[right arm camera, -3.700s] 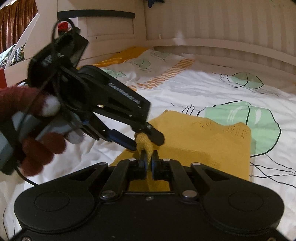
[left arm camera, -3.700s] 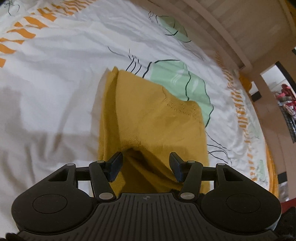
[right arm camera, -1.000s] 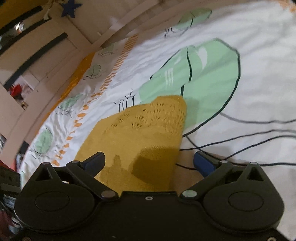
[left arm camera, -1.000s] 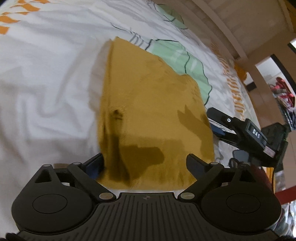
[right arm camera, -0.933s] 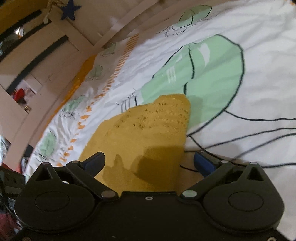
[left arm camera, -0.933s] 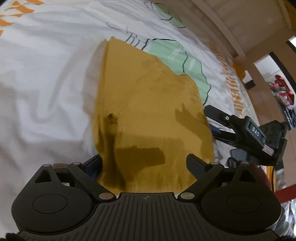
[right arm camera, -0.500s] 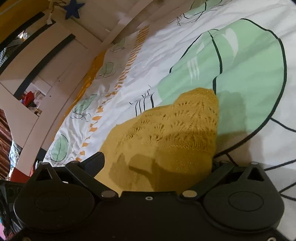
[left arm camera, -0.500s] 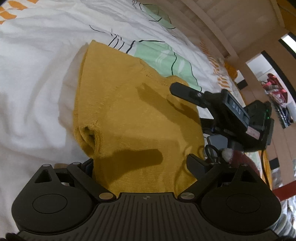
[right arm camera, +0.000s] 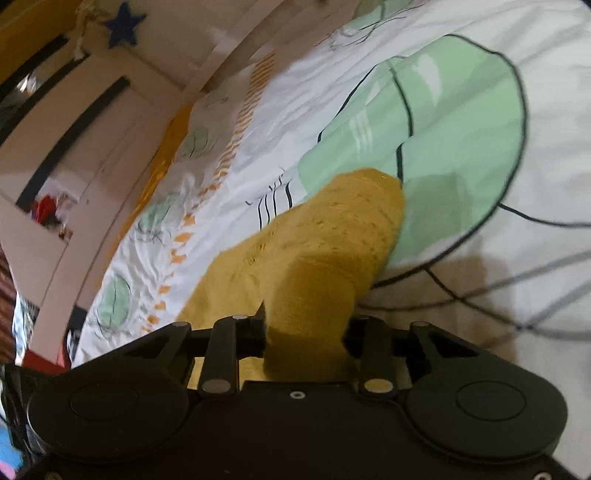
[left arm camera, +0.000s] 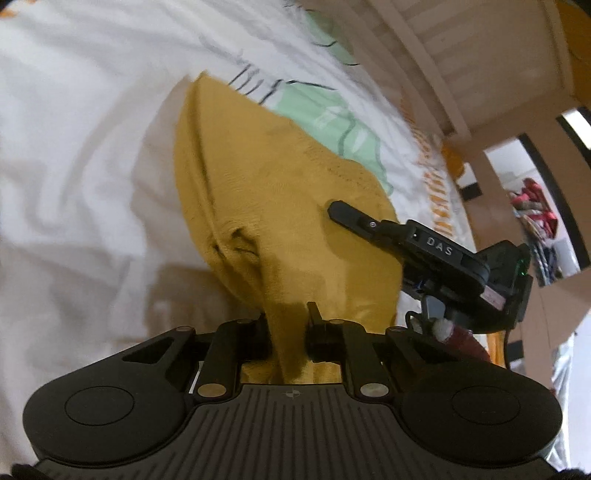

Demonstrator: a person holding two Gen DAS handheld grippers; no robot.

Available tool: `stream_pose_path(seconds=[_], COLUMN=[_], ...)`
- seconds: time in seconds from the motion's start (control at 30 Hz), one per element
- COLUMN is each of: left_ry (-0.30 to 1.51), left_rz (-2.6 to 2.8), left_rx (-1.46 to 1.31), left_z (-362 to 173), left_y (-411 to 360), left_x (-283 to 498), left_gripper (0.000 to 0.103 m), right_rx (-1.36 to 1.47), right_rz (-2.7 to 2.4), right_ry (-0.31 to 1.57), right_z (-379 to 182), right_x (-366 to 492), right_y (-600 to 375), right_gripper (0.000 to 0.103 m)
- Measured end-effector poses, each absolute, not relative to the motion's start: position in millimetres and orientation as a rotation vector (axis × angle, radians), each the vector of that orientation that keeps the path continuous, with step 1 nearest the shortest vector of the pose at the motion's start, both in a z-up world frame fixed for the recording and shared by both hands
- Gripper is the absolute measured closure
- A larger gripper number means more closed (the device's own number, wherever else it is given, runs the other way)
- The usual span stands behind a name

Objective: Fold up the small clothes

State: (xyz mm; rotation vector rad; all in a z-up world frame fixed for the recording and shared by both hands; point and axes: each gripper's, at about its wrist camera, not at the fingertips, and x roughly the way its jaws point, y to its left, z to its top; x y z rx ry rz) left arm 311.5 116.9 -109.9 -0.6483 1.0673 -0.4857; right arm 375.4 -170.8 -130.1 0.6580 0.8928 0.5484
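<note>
Left wrist view: the left gripper (left arm camera: 288, 325) has just closed its jaws, and they now pinch a narrow bunch of a mustard-yellow knit (left arm camera: 280, 206) at its near edge. The cloth rises from the pinch and spreads away across a white bedsheet (left arm camera: 74, 147) printed with pale green leaves and black lines. A fold runs down the knit's left side, with a small pucker just above the grip. To the right, the right gripper (left arm camera: 343, 212) reaches in from the side, one black finger lying over the knit's right edge. Behind it a small part of a hand in a dark red glove (left arm camera: 465, 338) shows. A wooden bed frame (left arm camera: 424, 55) curves along the far side of the sheet.

Right wrist view: the right gripper (right arm camera: 306, 332) has also just been closing, and its jaws press on a thicker wad of the same knit (right arm camera: 314, 258), which fills the gap between them. From the grip the cloth runs forward to a rounded end with an openwork pattern, lying on a large green leaf (right arm camera: 443, 129) printed on the sheet (right arm camera: 535, 184). Orange dashes mark the sheet further left. A blue star (right arm camera: 123, 24) hangs on the frame at the upper left.
</note>
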Motion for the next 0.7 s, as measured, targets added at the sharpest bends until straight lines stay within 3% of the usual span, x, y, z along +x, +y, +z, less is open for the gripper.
stream_pose_path(seconds=[0.33,0.53,0.7], left_ry=[1.113,1.146,1.218], left_rz=[-0.625,-0.655,-0.529], left_rx=[-0.714,-0.673,-0.578], left_z=[-81,-78,-104], left_y=[99,94,97], left_x=[215,152,123], left_gripper=[0.088,0.088,0.087], right_rx=[0.614,0.648,0.523], right_rz=[0.524,0.508,0.402], right_ry=[0.995,1.043,1.033], right_z=[-80,-88,-97], right_x=[267,196,162], right_y=[-187,-201,-205], right_gripper=[0.064,0.063,0.054])
